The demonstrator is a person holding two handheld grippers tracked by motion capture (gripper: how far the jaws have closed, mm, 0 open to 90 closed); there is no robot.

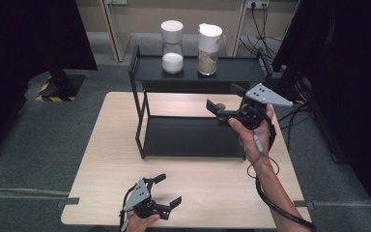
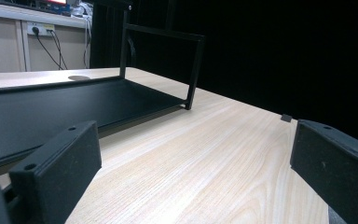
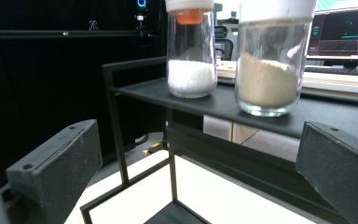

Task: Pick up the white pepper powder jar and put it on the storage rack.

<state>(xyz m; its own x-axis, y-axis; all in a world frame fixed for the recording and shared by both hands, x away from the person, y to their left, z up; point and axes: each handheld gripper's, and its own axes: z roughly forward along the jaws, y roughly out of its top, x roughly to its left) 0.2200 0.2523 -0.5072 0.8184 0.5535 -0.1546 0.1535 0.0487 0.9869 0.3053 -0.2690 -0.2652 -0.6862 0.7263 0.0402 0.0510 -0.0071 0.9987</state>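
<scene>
Glass jars, white-filled (image 3: 191, 60) and tan-filled (image 3: 269, 70), stand on the rack's top shelf (image 1: 241, 70) at twelve o'clock; my right tongs (image 1: 227, 99) gape before them, left tongs (image 1: 168, 190) gape over the worktop (image 1: 212, 179).

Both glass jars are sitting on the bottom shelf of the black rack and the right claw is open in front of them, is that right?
Not quite. The two jars, the white-filled one and the tan-filled one, stand on the top shelf of the black rack, as the high view shows. The right claw is indeed open in front of them.

Left gripper (image 1: 166, 190) rests low, jaws apart; right gripper (image 1: 227, 99) is raised, jaws wide.
</scene>
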